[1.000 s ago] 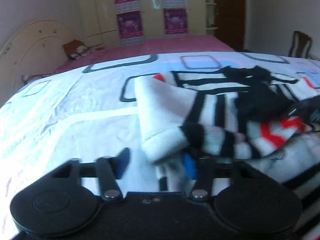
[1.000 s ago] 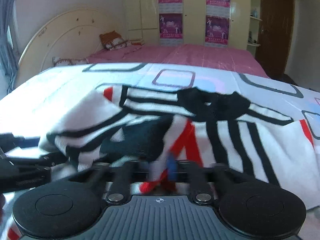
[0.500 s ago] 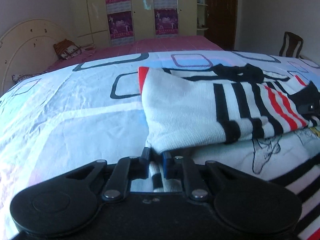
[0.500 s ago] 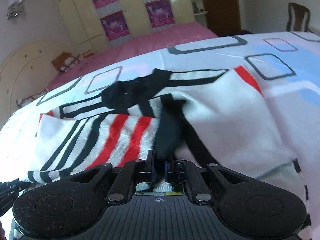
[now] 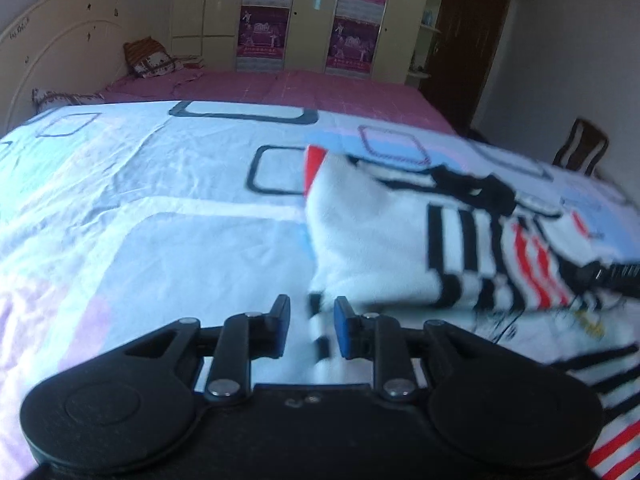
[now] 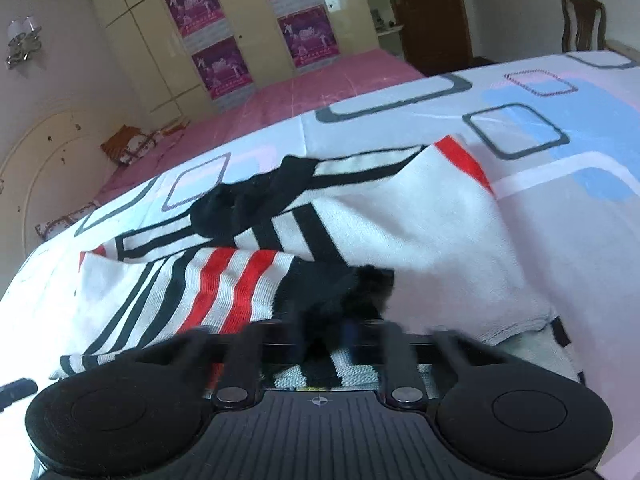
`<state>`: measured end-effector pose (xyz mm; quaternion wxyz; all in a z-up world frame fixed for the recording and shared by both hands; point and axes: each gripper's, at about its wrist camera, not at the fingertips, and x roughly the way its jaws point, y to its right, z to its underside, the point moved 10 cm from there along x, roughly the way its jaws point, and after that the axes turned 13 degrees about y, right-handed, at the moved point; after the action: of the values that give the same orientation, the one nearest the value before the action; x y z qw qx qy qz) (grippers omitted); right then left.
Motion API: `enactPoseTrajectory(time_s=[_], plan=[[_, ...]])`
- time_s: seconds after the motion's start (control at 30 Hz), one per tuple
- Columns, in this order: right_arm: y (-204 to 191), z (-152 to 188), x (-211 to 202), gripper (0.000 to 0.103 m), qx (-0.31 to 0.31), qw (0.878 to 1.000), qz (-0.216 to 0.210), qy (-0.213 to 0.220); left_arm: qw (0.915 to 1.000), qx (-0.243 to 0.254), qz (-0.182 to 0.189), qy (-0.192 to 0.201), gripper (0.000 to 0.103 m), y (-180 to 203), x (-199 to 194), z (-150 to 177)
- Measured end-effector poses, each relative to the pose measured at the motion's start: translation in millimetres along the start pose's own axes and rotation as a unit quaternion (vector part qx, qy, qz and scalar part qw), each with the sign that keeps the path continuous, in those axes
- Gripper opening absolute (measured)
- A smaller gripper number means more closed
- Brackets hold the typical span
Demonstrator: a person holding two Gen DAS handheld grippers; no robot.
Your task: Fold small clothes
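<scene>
**No legible text in either view**

The 4 purple posters (image 5: 262, 28) on the wardrobe doors (image 6: 132, 40) carry a white figure graphic and pale bands that may hold lettering, but it is too small and blurred to read in the left or right wrist view. The garment (image 5: 384, 240) on the bed sheet (image 5: 160, 220) shows a line drawing near its lower edge; no words can be made out there.

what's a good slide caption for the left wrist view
Left hand-held gripper, open, at the edge of a striped sweater with both sleeves folded in on a patterned bedsheet.
</scene>
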<state>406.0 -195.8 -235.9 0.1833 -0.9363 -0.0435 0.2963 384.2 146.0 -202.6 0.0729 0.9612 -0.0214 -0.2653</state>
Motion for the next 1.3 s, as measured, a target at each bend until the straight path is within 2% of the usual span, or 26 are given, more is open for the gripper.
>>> enactPoseTrajectory(time_s=[0.13, 0.17, 0.27, 0.4, 0.47, 0.53, 0.63, 0.73, 0.8, 0.83, 0.87, 0.9, 0.97, 1.03, 1.1, 1.13, 1.23, 1.3], plan=[[-4.8, -2.1, -8.5, 0.006, -0.035, 0.999, -0.004, 0.016, 0.9996, 0.010, 0.025, 0.008, 0.024, 29.9, 19.8, -8.0], [-4.2, -2.2, -10.5, 0.006, -0.044, 0.999, -0.003, 0.019, 0.9995, 0.016, 0.026, 0.005, 0.024, 36.2, 27.0, -6.0], [10.1, 12.6, -4.3, 0.006, -0.065, 0.998, 0.023, -0.012, 0.9992, 0.029, 0.021, -0.016, 0.023, 43.4, 43.5, 11.4], [16.4, 7.1, -9.2, 0.007, -0.066, 0.997, 0.030, 0.000, 0.9973, 0.069, 0.018, -0.018, 0.023, 49.6, 44.7, 21.0], [24.0, -0.8, -14.6, 0.014, -0.061, 0.997, 0.051, 0.017, 0.9978, 0.059, 0.020, -0.024, 0.023, 47.7, 45.0, 19.2], [30.9, -11.3, -21.0, 0.014, -0.060, 0.995, 0.066, 0.036, 0.9981, 0.051, 0.021, -0.027, 0.023, 45.0, 42.9, 15.9], [32.2, -24.6, -23.4, 0.014, -0.057, 0.996, 0.058, 0.046, 0.9987, 0.041, 0.020, -0.022, 0.026, 44.6, 37.9, 7.4], [26.8, -28.3, -17.3, 0.016, -0.056, 0.997, 0.046, 0.037, 0.9995, 0.015, 0.017, -0.023, 0.031, 41.9, 38.8, -2.1], [24.4, -25.5, -8.5, 0.033, -0.055, 0.997, 0.045, 0.027, 0.9994, -0.007, 0.018, -0.030, 0.037, 38.6, 45.1, -6.6], [24.9, -23.7, -4.3, 0.055, -0.058, 0.997, 0.050, 0.024, 0.9993, -0.017, 0.015, -0.030, 0.039, 35.5, 48.1, -9.6], [25.5, -22.7, -2.7, 0.060, -0.061, 0.996, 0.054, 0.026, 0.9992, -0.025, 0.011, -0.028, 0.043, 31.7, 51.5, -13.5], [24.7, -21.4, 0.4, 0.060, -0.060, 0.997, 0.050, 0.023, 0.9991, -0.031, 0.008, -0.027, 0.049, 28.0, 55.3, -17.6], [25.0, -15.4, 7.1, 0.060, -0.050, 0.998, 0.041, 0.006, 0.9992, -0.035, 0.001, -0.022, 0.053, 21.5, 64.4, -25.4], [25.4, -9.6, 14.6, 0.059, -0.038, 0.999, 0.037, -0.009, 0.9991, -0.035, -0.002, -0.022, 0.053, 17.5, 75.5, -31.0], [23.2, -7.2, 19.8, 0.038, -0.036, 0.999, 0.032, -0.014, 0.9987, -0.044, -0.001, -0.023, 0.053, 13.8, 88.4, -35.5], [22.4, -7.0, 20.8, 0.032, -0.036, 0.999, 0.033, -0.013, 0.9985, -0.050, 0.000, -0.023, 0.052, 12.3, 94.8, -37.6], [21.0, -6.4, 22.8, 0.029, -0.045, 0.998, 0.035, -0.011, 0.9976, -0.064, 0.000, -0.024, 0.050, 7.7, 115.4, -41.8], [20.9, -7.2, 22.4, 0.019, -0.050, 0.998, 0.036, -0.006, 0.9969, -0.074, 0.000, -0.026, 0.045, 3.9, 128.8, -42.7]])
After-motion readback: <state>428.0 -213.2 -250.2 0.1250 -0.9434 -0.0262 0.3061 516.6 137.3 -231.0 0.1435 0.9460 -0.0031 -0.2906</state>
